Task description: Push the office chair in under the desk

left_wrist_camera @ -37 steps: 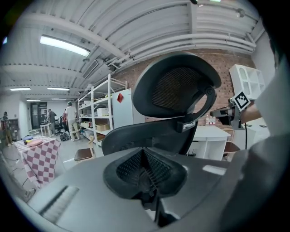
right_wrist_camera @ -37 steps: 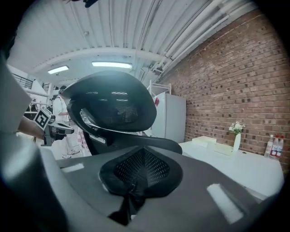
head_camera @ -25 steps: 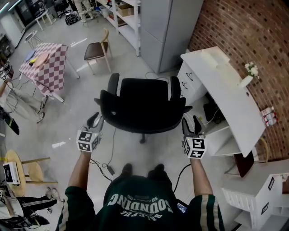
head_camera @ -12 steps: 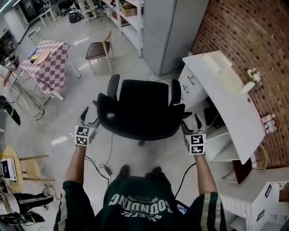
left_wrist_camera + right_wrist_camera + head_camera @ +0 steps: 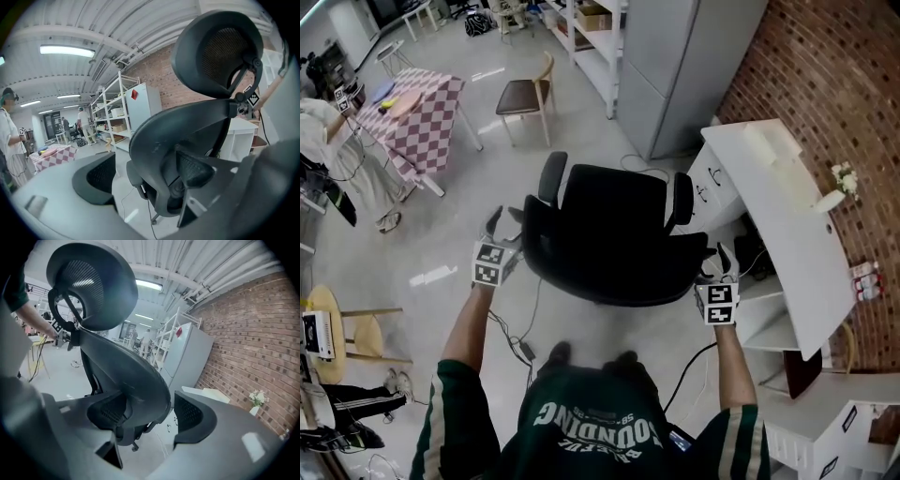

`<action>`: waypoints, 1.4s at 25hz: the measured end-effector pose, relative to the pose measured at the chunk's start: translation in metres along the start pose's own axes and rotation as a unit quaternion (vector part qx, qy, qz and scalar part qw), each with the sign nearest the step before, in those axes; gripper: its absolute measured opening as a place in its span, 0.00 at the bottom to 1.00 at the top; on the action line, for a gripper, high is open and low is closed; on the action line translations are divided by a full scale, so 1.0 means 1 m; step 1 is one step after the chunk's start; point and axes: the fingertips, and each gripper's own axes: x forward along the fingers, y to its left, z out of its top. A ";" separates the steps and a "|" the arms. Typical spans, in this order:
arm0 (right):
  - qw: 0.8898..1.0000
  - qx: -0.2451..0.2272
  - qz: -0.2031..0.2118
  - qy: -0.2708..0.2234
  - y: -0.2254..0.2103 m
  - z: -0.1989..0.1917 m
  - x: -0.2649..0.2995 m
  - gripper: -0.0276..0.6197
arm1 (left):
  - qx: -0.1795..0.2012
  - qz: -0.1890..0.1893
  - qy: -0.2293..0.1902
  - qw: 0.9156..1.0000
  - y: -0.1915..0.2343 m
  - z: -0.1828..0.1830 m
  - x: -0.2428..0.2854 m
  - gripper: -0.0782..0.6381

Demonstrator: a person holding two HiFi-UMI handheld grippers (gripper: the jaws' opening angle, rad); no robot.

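Note:
The black office chair [image 5: 614, 234] stands on the floor, its seat facing away from me, just left of the white desk [image 5: 787, 216]. My left gripper [image 5: 506, 225] is at the left edge of the backrest and its jaws are opening. In the left gripper view the chair back [image 5: 187, 136] runs between the pads [image 5: 93, 178] with a gap beside it. My right gripper [image 5: 717, 264] is at the backrest's right edge, open. In the right gripper view the backrest [image 5: 126, 376] sits between the pads [image 5: 192, 416], which do not press on it. The headrest [image 5: 91, 284] rises above.
A white drawer unit [image 5: 717, 187] stands under the desk's far end by the brick wall [image 5: 834, 84]. Behind the chair are a grey cabinet [image 5: 684, 66] and a wooden chair [image 5: 525, 94]. A checkered table [image 5: 417, 122] stands at left, and a cable [image 5: 520, 328] lies on the floor.
The jaws of both grippers have spread apart at the backrest's edges. The chair has turned and shifted a little right, toward the desk, with both grippers alongside it.

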 end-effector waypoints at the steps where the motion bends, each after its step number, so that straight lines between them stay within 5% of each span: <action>1: 1.000 -0.003 0.000 0.001 0.000 0.000 0.002 0.51 | 0.009 0.002 0.002 1.000 0.002 0.000 0.002 0.67; 10: 1.000 -0.012 0.009 0.006 0.004 0.005 0.016 0.45 | 0.031 -0.011 -0.007 0.999 0.003 0.009 0.013 0.48; 35: 0.998 -0.011 -0.038 0.048 0.048 -0.016 -0.031 0.45 | 0.033 -0.032 -0.015 0.999 0.008 -0.015 -0.039 0.47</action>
